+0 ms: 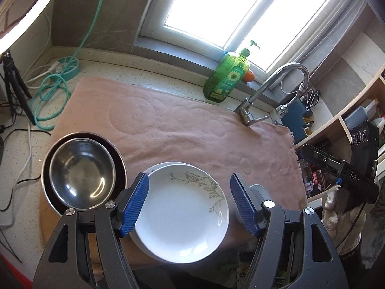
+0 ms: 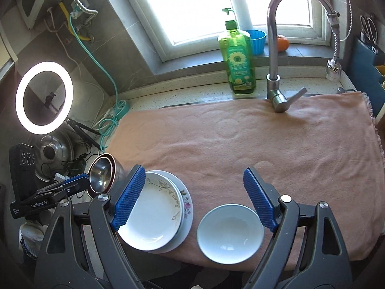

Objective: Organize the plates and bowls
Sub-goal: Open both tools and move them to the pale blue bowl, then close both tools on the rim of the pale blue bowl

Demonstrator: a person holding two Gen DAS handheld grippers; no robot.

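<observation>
A white plate with a leaf pattern [image 1: 182,214] lies on top of another plate at the near edge of a pink towel [image 1: 182,132]. To its left a steel bowl [image 1: 81,171] sits nested in a dark-rimmed bowl. My left gripper [image 1: 190,202] is open above the plate stack, holding nothing. In the right wrist view the stacked plates [image 2: 154,216] lie at near left, the nested steel bowls [image 2: 102,175] beyond them, and a white bowl [image 2: 229,233] sits alone on the towel [image 2: 264,149]. My right gripper [image 2: 195,202] is open and empty above the gap between plates and white bowl.
A faucet [image 2: 274,48] and a green soap bottle [image 2: 238,57] stand at the towel's far edge below the window. A teal cord [image 1: 50,96] and cables lie on the counter at left. A ring light [image 2: 44,97] stands at left. Shelves [image 1: 349,120] are at right.
</observation>
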